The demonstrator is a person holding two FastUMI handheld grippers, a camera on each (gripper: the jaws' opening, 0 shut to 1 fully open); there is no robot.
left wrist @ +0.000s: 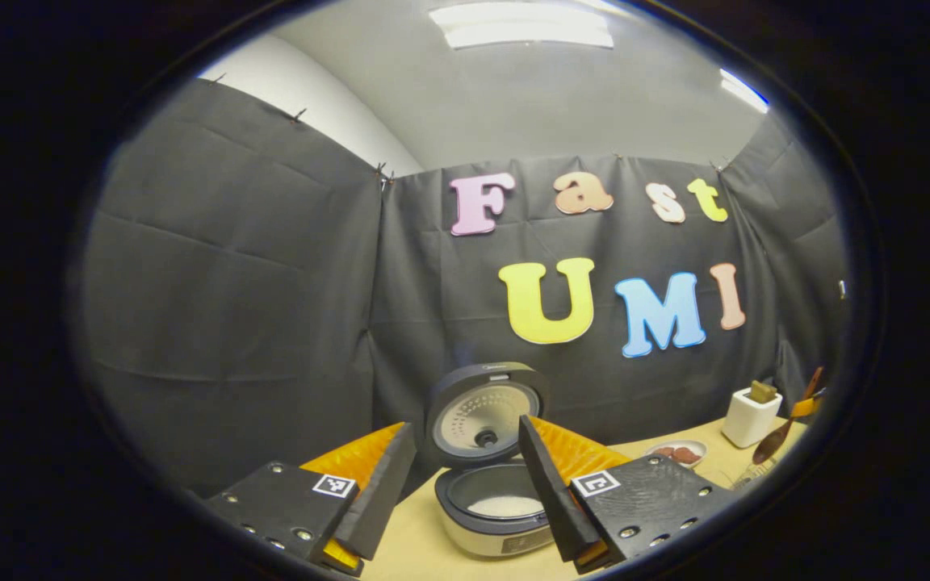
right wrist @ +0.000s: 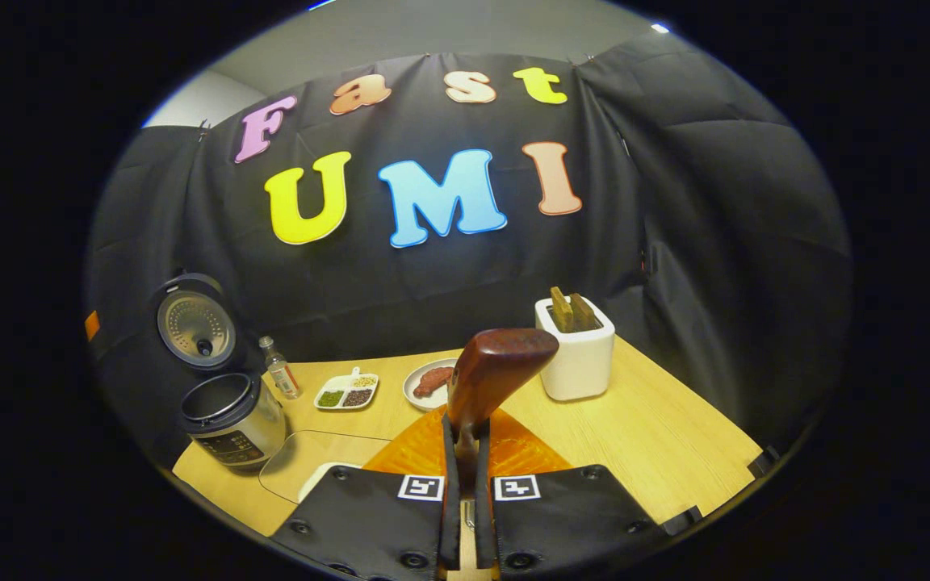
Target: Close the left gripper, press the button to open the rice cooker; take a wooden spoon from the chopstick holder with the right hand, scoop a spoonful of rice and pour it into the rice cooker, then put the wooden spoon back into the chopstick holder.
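Wooden spoon [right wrist: 493, 371] in right gripper [right wrist: 466, 452]

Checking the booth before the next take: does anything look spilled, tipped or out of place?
Nothing stands out. The rice cooker stands upright with its lid open, rice inside and none spilled on the table. The right hand-held gripper holds the spoon clear of the dishes.

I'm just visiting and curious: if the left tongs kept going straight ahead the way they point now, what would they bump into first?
Most likely the open grey rice cooker, which sits directly ahead between the open left tongs: its pot with white rice below, its raised lid behind. Depth is hard to judge here.
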